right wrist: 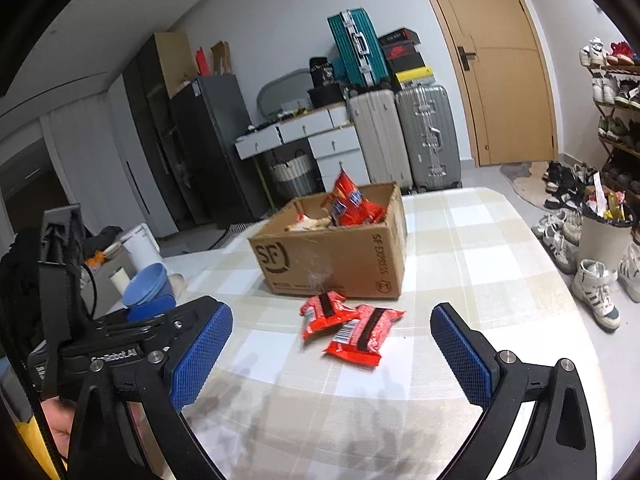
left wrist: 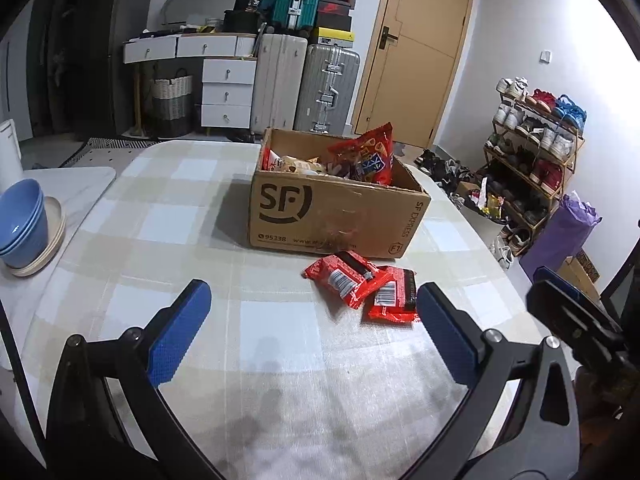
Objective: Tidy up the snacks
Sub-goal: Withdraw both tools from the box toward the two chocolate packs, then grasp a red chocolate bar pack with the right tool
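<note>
Two red snack packs (left wrist: 360, 288) lie on the checked table (left wrist: 160, 220), one partly on top of the other, just in front of the cardboard box (left wrist: 336, 212). The box sits at about 12 o'clock from both grippers and already has snacks in it, with a big red bag (left wrist: 368, 156) sticking up. The left gripper (left wrist: 314, 320) is wide open and holds nothing, and the packs sit near its 1 o'clock. The right gripper (right wrist: 332, 344) is wide open too and empty, with the packs at its 12 o'clock. I think the next job is to pick up one pack and put it in the box. To do it well, go for the top pack first, come down over its middle, and squeeze softly so it does not slip or crush. The words on the packs are too small to read. Most of what lies deep in the box is hidden by its walls.
</note>
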Tool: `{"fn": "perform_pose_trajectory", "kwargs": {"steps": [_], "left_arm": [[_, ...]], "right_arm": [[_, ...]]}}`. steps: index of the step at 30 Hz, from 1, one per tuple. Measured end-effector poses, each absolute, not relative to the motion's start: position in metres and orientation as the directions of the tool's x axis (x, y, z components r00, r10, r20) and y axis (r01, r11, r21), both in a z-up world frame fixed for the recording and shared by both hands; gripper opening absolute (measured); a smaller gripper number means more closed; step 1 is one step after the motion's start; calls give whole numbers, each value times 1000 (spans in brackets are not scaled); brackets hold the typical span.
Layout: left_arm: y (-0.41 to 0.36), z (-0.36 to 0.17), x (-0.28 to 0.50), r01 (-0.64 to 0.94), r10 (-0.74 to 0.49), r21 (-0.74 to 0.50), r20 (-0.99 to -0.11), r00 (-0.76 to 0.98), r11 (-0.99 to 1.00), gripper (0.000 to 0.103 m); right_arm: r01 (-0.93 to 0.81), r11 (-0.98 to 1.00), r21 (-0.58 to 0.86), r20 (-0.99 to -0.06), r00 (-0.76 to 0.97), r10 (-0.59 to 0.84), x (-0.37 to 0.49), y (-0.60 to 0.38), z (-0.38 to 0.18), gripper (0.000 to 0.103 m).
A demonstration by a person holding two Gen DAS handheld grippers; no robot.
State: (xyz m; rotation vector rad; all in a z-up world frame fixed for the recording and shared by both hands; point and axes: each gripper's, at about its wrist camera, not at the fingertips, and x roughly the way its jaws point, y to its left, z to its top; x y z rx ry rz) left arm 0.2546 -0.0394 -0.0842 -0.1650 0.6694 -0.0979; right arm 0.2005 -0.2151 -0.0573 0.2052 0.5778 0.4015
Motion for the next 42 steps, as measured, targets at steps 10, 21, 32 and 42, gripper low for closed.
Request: {"fn": "perform_pose_trajectory", "kwargs": {"steps": [10,21,32,42], "left_arm": [[-37,-120,302,14,-151,-202,-678,720,979,102],[-33,-151,334,-4,-164,-227,-717,677,974,103],[-33,-170,340,-15,-169,-235,-739,652,972,103],[-33,-169,327,-3,-170,-225,-745,645,974,102]], "right_arm": [[-229,922,312,-667,638,384,266,-212,-101,101],[-288,945,154,-800,526,290,319,-169,-151,84],[-312,943,115,-832,488,262,337,-149,-171,69],[-277,944,179,-808,506,302,322,-164,-169,47]]}}
